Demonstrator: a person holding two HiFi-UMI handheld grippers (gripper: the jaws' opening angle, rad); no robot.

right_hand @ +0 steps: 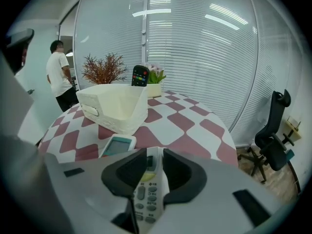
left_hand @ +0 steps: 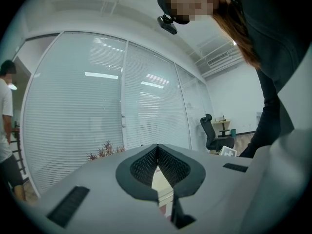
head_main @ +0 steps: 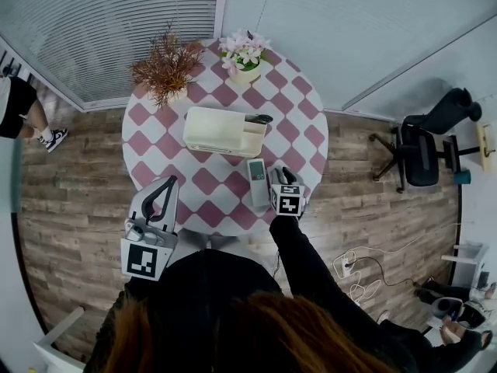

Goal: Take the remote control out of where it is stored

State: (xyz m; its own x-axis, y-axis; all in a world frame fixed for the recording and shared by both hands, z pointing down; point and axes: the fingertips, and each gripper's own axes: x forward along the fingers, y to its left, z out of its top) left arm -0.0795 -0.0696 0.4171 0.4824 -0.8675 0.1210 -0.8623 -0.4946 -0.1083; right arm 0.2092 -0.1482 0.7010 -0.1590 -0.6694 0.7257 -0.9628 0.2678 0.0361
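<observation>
Remote control [head_main: 257, 180], white AC type, lies flat near the bench [head_main: 225, 202] front edge, outside the cream basket [head_main: 208, 127]. Right hand-held gripper [right_hand: 156, 153] clamps its button end, likely to lift it. Black remote [head_main: 258, 119] stands in the basket's right corner. Left hand-held gripper [head_main: 168, 182] is closed and empty, parked off the front-left edge.

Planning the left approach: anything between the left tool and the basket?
Nothing. Only bare checked tablecloth lies between the left tool and the basket, as the head view shows.
</observation>
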